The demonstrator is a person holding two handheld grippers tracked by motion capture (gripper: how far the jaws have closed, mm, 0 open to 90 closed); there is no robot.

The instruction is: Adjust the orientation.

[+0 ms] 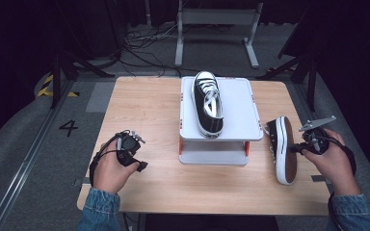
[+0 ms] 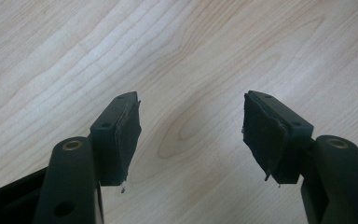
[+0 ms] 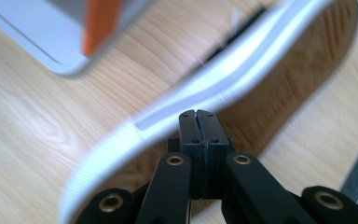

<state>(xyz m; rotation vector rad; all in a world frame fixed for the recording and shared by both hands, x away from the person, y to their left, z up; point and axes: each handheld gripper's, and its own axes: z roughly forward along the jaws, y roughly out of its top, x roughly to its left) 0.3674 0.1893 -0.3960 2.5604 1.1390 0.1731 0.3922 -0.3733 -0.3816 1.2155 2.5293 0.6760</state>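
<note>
Denim cuffs come in at the near edge of the wooden table (image 1: 154,115), one on each forearm. Just past them, the left hand (image 1: 108,171) holds the left gripper (image 1: 134,151) low over bare wood near the table's front left; in the left gripper view its two jaws stand well apart with nothing between the pads (image 2: 129,135), only pale wood grain below.

On the other side, the right hand (image 1: 330,161) holds the right gripper (image 1: 293,149) against a black sneaker (image 1: 282,149) with a white rubber edge, which is tipped on its side near the table's right edge so that its brown sole faces the hand. In the right gripper view the jaws are pressed fully together, pad to pad, with their tips right at the white edge of the sole; the frame is blurred, and I cannot tell whether they touch it. Nothing is caught between them.

Farther in, at the table's middle, stands a white two-level stand (image 1: 241,108) with orange posts. On its top, left of centre, a second black sneaker (image 1: 208,103) with white laces sits upright, toe pointing away.

Beyond the table lie cables and a grey metal frame (image 1: 217,19) on the dark floor.
</note>
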